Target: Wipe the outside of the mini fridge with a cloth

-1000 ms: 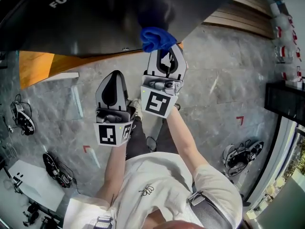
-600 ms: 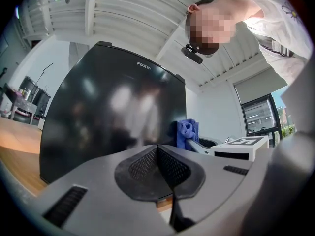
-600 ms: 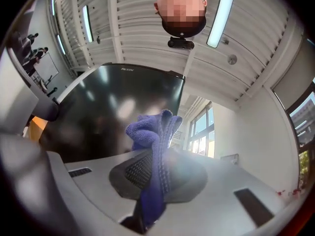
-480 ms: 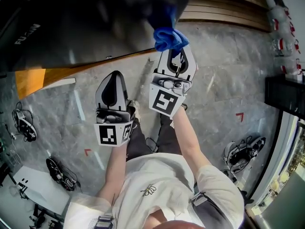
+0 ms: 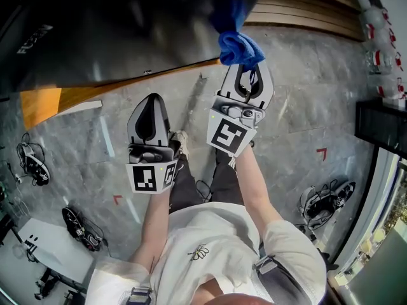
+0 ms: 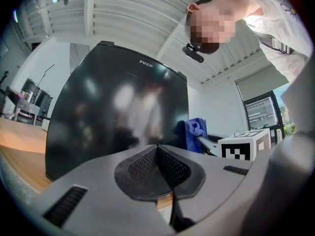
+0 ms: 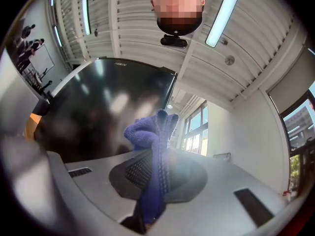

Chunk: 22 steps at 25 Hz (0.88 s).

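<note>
Rightward along the fridge goes the right gripper [image 5: 244, 67] with the cloth [image 5: 240, 48]: a second ago it sat nearer the middle of the dark door, and it is now at the door's right edge. The left gripper [image 5: 152, 107] has kept its place.

Seen in its own view, the right gripper's jaws are clamped on a folded strip of the blue cloth, which runs up between the two pads. A bunched wad sticks out past the tips. From the head view that wad lies against the fridge [image 5: 127, 30], at the low corner where the glossy black door meets the wooden board [image 5: 51, 100] under it. The left gripper view shows the same wad at the door's right edge, low down. Whether it presses on the door face or wraps onto the side I cannot tell.

The left gripper's jaws are drawn together, pad to pad, with nothing between them. It hangs just left of the right gripper and a little further back from the fridge, touching neither cloth nor door. It points at the door front.

Below both grippers is the grey stone floor [image 5: 299, 107]. The person's forearms reach up from a white shirt [image 5: 210, 246]. Some black cabled gear [image 5: 321, 205] lies on the floor well off to the right.
</note>
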Tool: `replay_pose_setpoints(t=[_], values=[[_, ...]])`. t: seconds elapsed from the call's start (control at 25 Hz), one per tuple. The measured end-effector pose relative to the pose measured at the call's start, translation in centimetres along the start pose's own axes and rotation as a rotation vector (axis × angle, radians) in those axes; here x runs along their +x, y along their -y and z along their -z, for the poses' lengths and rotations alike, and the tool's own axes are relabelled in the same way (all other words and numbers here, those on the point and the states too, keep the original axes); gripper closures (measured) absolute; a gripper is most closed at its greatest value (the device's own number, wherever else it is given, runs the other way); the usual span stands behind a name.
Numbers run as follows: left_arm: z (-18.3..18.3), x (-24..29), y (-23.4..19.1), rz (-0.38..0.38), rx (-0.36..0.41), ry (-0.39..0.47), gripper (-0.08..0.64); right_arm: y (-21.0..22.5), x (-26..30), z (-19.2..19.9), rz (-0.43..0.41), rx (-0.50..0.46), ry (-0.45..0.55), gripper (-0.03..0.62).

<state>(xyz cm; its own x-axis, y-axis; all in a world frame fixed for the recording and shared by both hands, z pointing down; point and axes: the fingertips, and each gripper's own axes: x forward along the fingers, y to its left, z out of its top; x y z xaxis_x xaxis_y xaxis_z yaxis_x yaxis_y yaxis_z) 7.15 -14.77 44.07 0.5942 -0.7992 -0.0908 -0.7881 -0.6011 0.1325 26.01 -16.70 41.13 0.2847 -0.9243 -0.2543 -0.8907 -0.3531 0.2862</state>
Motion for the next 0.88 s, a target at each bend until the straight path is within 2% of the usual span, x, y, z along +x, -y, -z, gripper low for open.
replay_pose_setpoints(t=[0.2, 0.36, 0.72, 0.88], values=[[-0.9, -1.7, -1.8, -0.023, 0.006, 0.009, 0.555, -1.6, -2.2, -2.1, -0.009, 0.057, 0.005, 0.531], [-1.7, -3.4, -4.0, -0.055, 0.021, 0.022, 0.555, -5.2, -3.6, -4.6, -0.061, 0.130, 0.045, 0.531], [-2.7, -8.9, -10.8, -0.153, 0.042, 0.042, 0.555, -19.8, -6.2, -8.6, -0.294, 0.282, 0.089, 0.531], [-2.9, -11.7, -13.9, -0.197, 0.063, 0.037, 0.555, -27.2, -6.7, -8.2, -0.404, 0.238, 0.102, 0.531]])
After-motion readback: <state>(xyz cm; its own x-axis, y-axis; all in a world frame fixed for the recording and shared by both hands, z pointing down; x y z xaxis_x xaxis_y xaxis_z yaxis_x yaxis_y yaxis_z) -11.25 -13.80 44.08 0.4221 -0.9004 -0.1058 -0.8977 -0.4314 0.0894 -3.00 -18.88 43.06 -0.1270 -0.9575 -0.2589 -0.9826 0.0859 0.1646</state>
